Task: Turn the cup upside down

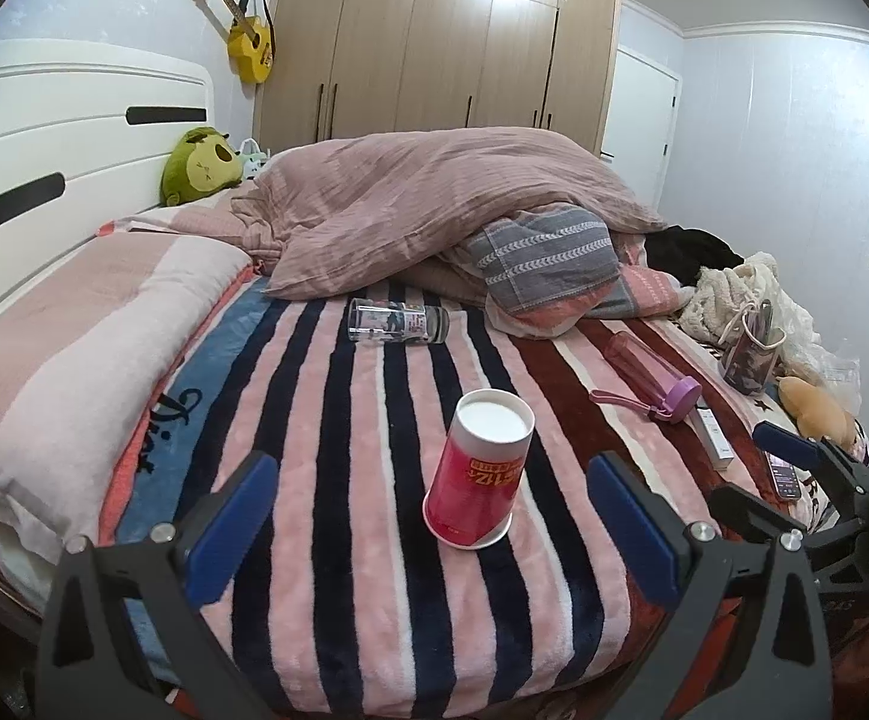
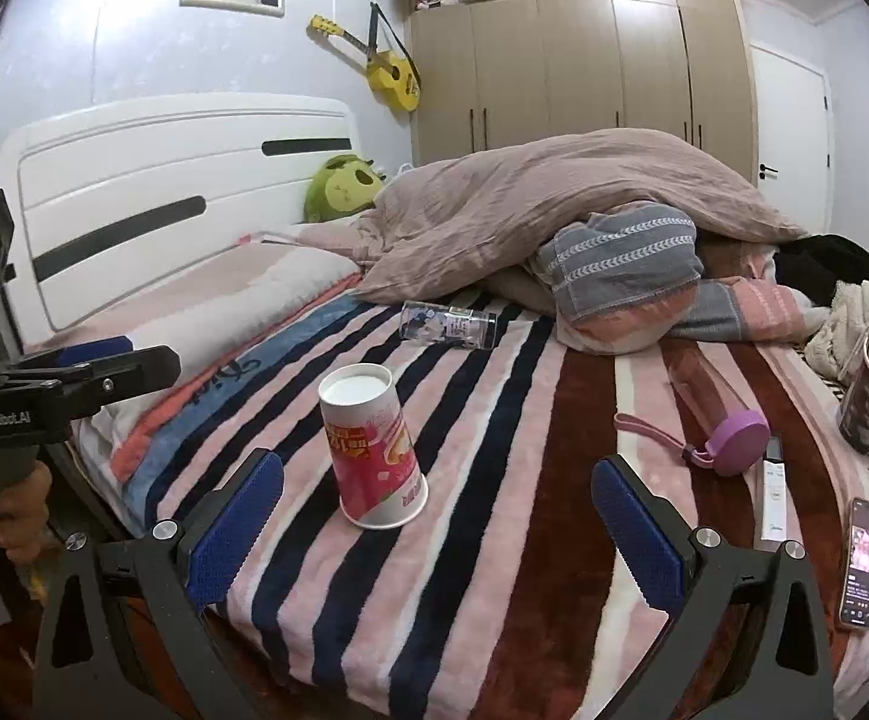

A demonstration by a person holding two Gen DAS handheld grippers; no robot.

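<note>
A red and white paper cup point(image 1: 477, 468) stands upside down on the striped blanket, its white base facing up. It also shows in the right wrist view point(image 2: 374, 447). My left gripper point(image 1: 431, 531) is open and empty, its blue pads on either side of the cup and a little short of it. My right gripper point(image 2: 437, 531) is open and empty, with the cup just ahead of its left finger. In the right wrist view the left gripper point(image 2: 98, 360) shows at the far left, held by a hand.
A clear glass point(image 1: 397, 321) lies on its side further back. A pink bottle with a purple lid point(image 1: 653, 378) lies to the right. A phone point(image 2: 863, 564) and a white stick point(image 2: 773, 498) lie near the right edge. A heaped duvet point(image 1: 446, 204) fills the back.
</note>
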